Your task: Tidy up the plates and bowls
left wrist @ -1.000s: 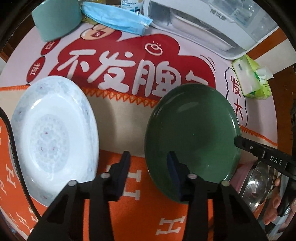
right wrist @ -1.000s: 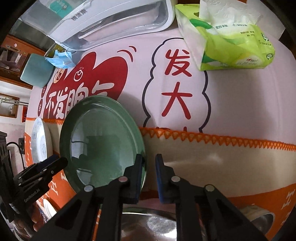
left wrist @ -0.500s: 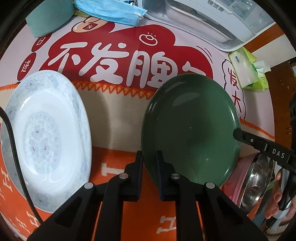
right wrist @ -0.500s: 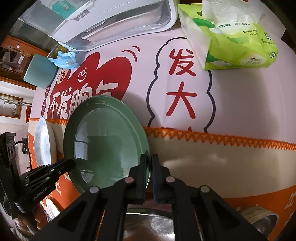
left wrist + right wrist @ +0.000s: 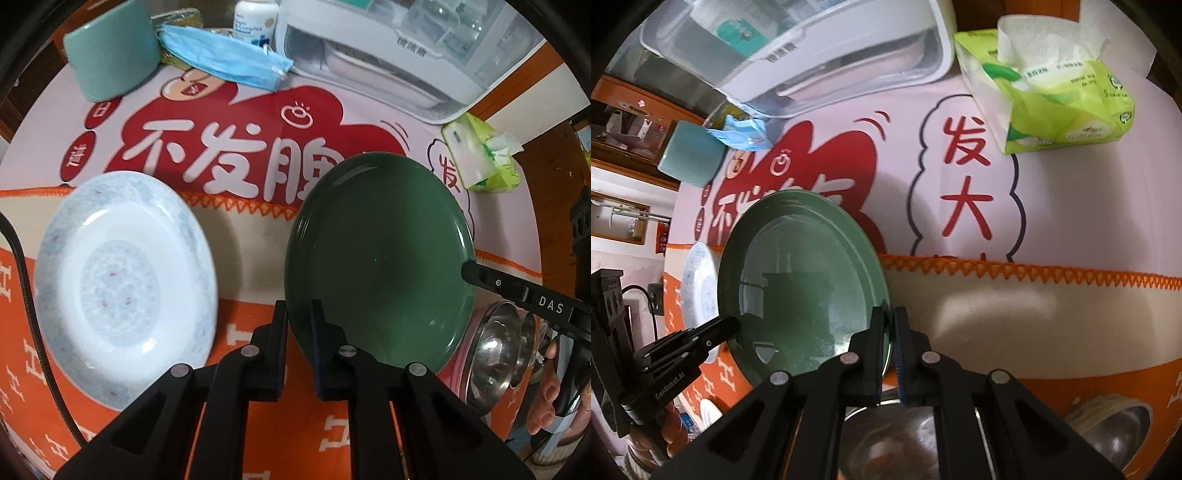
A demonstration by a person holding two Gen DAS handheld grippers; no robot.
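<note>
A dark green plate [image 5: 380,254] is held off the table by both grippers. My left gripper [image 5: 298,317] is shut on its near left rim. My right gripper [image 5: 889,325] is shut on its right rim; it shows in the left wrist view [image 5: 476,273] at the plate's right edge. The green plate also shows in the right wrist view [image 5: 798,280]. A white patterned plate [image 5: 122,280] lies on the orange cloth to the left. Steel bowls [image 5: 498,354] sit at the lower right, and in the right wrist view [image 5: 1108,428] below the fingers.
A white appliance [image 5: 406,55] stands at the back. A teal cup [image 5: 110,59], a blue face mask [image 5: 225,59] and a pill bottle [image 5: 255,18] lie at the back left. A green tissue pack [image 5: 1052,92] sits at the back right.
Both grippers closed on the green plate's rim, left then right. The plate has lifted slightly and both views have drawn back a little.
</note>
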